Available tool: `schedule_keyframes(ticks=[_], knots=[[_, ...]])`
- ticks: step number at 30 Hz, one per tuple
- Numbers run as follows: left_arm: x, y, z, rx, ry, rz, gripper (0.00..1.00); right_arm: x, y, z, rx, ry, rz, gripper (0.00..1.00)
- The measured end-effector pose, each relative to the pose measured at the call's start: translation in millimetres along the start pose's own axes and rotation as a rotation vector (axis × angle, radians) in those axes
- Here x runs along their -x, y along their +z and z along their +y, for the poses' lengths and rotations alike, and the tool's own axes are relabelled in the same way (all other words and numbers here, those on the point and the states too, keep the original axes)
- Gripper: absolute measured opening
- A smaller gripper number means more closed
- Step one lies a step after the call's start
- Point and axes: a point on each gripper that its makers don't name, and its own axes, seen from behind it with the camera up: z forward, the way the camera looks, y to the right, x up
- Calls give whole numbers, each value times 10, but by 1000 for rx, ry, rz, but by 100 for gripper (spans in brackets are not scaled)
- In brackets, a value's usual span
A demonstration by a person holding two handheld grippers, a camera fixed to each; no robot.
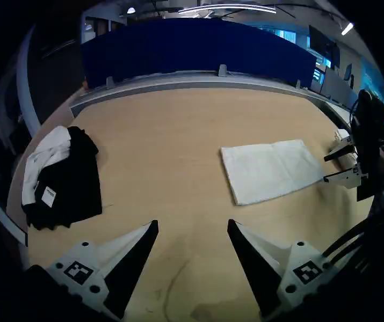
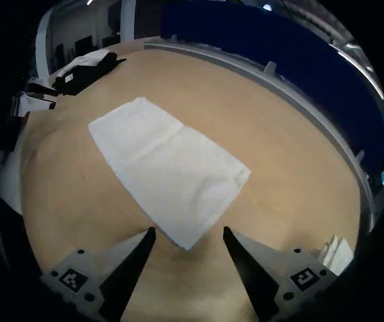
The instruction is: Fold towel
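Note:
A white towel (image 1: 271, 170) lies flat on the wooden table (image 1: 181, 134), folded into a long rectangle. In the left gripper view my left gripper (image 1: 192, 231) stands open above bare table, well short of the towel's left end. The right gripper (image 1: 335, 167) shows at the towel's far right end, open, held by a hand. In the right gripper view the towel (image 2: 165, 166) stretches away from me, and my right gripper (image 2: 188, 236) is open with the towel's near corner lying between its fingertips, below them. The left gripper (image 2: 33, 99) appears small at the far left.
A heap of black and white cloth (image 1: 60, 174) sits at the table's left edge, also seen as the cloth heap (image 2: 87, 67) far off. A blue partition (image 1: 192, 48) and a grey rail (image 1: 192, 80) border the table's back. Some white folded items (image 2: 338, 252) lie at the right.

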Motion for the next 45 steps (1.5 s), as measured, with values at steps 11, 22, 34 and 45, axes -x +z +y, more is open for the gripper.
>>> schedule_keyframes(ticks=[11,22,34,45], knots=[[113,-104,-64,-15,-17,-8,96,159,84,-50,-27,-7,-62,56],[78,-148,-72,-9,-22,-4,96,217,103,-39,-30,-1,-78,27],[94,-136,-61,-3,-21,-6,96,201,98,-53,-28,-32,-86,6],[83,-148,-83,-1,-31,-3,96,-19,-38,-5,-8,-53,-47,5]])
